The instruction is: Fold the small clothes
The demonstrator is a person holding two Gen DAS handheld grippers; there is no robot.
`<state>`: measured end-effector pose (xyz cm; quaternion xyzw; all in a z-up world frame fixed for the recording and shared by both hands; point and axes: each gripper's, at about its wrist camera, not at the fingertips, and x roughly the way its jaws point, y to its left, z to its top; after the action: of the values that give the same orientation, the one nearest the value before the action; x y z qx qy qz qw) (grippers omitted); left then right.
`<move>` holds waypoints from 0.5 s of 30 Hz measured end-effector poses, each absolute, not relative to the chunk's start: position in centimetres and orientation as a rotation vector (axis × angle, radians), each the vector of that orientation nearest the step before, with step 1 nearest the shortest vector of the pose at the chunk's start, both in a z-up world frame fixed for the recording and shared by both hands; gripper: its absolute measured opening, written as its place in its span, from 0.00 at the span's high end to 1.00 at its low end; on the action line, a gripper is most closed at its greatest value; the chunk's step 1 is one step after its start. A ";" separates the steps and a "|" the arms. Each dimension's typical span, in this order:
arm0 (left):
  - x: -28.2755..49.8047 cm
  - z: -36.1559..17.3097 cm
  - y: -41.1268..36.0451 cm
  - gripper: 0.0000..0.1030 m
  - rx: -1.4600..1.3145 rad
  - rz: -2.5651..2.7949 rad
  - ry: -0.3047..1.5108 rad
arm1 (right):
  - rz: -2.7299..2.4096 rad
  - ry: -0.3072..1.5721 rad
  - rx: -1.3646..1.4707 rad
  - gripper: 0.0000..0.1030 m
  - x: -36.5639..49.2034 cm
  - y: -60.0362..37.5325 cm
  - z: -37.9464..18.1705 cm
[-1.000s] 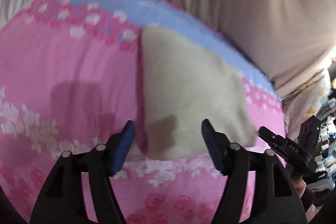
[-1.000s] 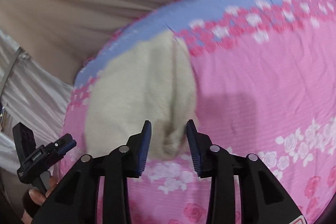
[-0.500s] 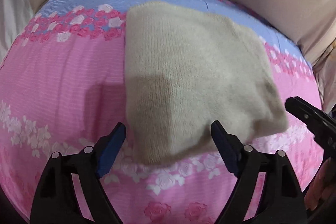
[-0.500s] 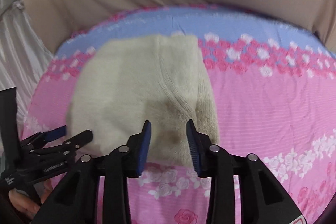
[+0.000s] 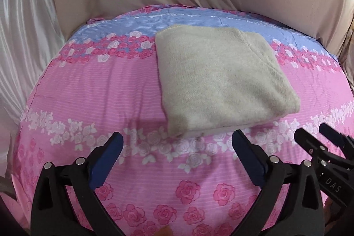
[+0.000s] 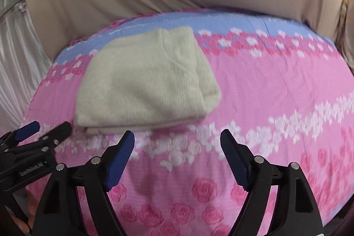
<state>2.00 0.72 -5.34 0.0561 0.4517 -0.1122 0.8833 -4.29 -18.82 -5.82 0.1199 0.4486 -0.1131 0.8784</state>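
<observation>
- Now both jaws have just been opening: left gripper (image 5: 176, 145) and right gripper (image 6: 177, 143) released, nothing between them.
- Folded cream garment (image 5: 221, 83) at 12 o'clock, farther off than before on the floral sheet (image 5: 99, 90); fold looks finished.

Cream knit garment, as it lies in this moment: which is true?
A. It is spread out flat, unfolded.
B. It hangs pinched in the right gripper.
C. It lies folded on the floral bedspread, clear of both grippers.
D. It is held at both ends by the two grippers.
C: the cream knit garment rests as a layered folded block on the floral bedspread, with the left gripper and right gripper open and empty before it.
</observation>
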 end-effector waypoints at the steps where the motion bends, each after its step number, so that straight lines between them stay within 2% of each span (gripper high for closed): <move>1: 1.8 -5.5 0.8 0.06 0.122 -0.226 0.937 | -0.247 0.936 0.255 0.25 -4.5 -18.7 -6.1; 15: 0.3 -6.4 1.7 0.06 0.138 -0.232 0.936 | -0.293 0.917 0.218 0.25 -6.0 -16.7 -6.3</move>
<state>0.30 1.70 -6.40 0.0661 0.4499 -0.1117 0.8836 -6.03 -16.65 -6.28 0.1045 0.4401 -0.1405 0.8807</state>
